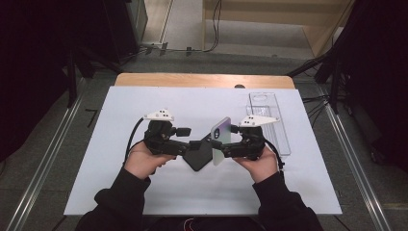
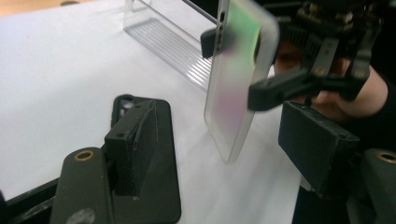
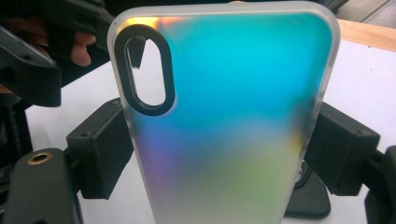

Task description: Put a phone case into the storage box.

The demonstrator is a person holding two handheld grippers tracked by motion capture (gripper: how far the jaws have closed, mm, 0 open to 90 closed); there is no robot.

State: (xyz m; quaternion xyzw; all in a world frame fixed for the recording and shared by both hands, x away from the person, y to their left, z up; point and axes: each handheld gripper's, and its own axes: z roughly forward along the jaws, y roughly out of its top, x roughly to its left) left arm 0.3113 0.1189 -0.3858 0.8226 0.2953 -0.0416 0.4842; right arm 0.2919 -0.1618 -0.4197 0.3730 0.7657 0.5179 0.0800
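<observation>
R gripper [image 1: 217,147]: jaws clamp iridescent case [image 3: 224,116], upright.
L gripper [image 1: 198,144]: jaws apart, over black case [image 2: 159,154] on bench [image 1: 120,125].

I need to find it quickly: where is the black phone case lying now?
In the high view the black phone case lies flat on the white table, at the centre, between the left gripper and the right gripper, below the upright iridescent translucent phone case.

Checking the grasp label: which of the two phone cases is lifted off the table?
The iridescent frosted case, clamped by its long edges in the right gripper and standing upright. The black case lies flat on the white table beneath the open left gripper.
</observation>
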